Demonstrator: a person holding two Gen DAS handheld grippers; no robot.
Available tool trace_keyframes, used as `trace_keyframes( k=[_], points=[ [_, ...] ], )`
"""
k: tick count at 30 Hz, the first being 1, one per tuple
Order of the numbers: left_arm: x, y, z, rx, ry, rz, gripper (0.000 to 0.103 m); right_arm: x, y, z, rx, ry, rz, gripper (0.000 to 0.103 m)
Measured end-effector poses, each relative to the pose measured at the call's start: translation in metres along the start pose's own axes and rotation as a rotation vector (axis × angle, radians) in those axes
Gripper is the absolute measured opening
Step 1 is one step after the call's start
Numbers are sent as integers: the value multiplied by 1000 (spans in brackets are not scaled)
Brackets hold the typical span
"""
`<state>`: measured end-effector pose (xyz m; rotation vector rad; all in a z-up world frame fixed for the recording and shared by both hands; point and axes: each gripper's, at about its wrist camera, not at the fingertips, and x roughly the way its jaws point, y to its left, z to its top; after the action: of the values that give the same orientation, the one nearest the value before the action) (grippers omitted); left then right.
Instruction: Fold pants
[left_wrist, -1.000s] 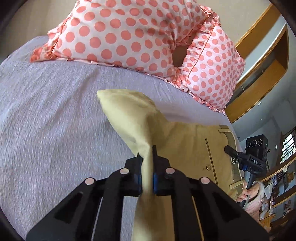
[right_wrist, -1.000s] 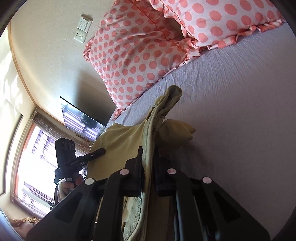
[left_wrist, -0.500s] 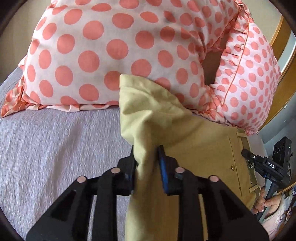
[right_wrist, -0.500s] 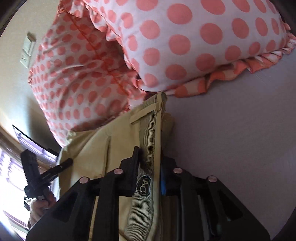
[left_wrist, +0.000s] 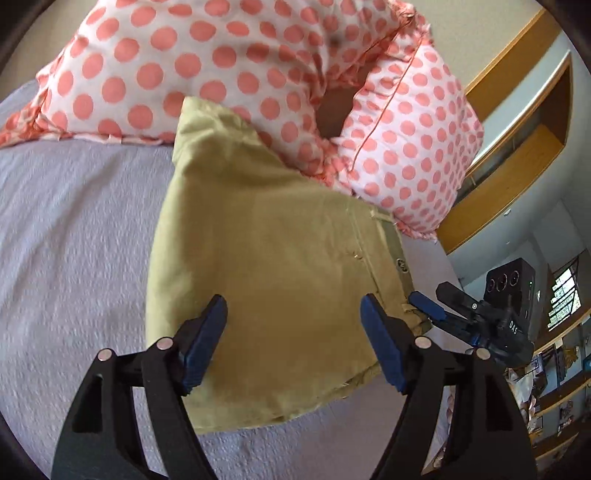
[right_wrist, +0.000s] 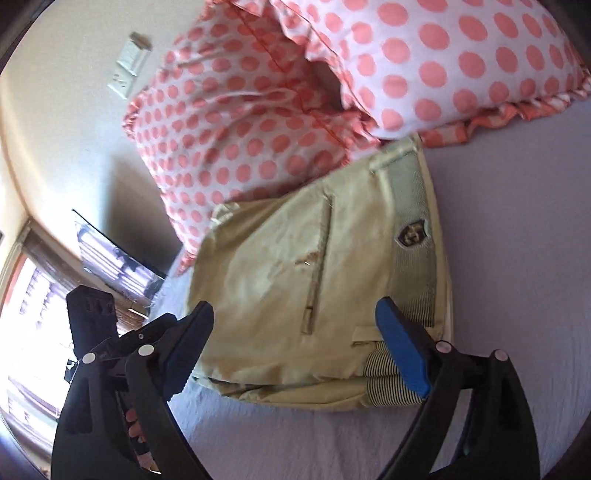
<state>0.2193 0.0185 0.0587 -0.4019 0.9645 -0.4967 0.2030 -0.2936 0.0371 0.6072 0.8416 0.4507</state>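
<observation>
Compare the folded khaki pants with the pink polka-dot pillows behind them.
The folded khaki pants are plain olive-tan; the pink polka-dot pillows are white with coral dots and frilled edges. The pants lie flat in a compact stack; the pillows stand puffed and propped up. The pants carry a waistband badge; the pillows show none. Both rest on the lavender bedspread.

Folded khaki pants (right_wrist: 295, 266) on the bed (right_wrist: 517, 258), right gripper (right_wrist: 295, 347) spread wide above them.
The fingers (right_wrist: 400, 347) grip nothing; the waistband with its crest badge (right_wrist: 412, 234) lies to the right, and the far edge touches the polka-dot pillows (right_wrist: 258, 110).
</observation>
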Motion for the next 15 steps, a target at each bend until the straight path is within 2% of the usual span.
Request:
trace_keyframes(
  k=[1,3,5,6,8,10,15],
  points=[
    [9,3,-2,-13,16,18,74,3,-5,-1,28,7,5,91],
    [10,5,-6,-16,-6,38,73,-6,-3,-7,48,-13,0,91],
    [0,-2,-12,-1,-23,75,73,-21,12,-16,0,-31,-82,92],
    [-8,-7,-18,23,-39,102,74,-29,21,-24,-43,-49,-129,98],
    [-26,-16,-36,87,-73,145,81,-38,39,-44,-135,-83,-220,102],
    [-42,-24,-61,139,-100,232,97,-42,55,-72,-225,-100,-297,102],
    [-59,-35,-118,242,-130,444,101,-27,70,-126,-358,-76,-411,102]
  ],
)
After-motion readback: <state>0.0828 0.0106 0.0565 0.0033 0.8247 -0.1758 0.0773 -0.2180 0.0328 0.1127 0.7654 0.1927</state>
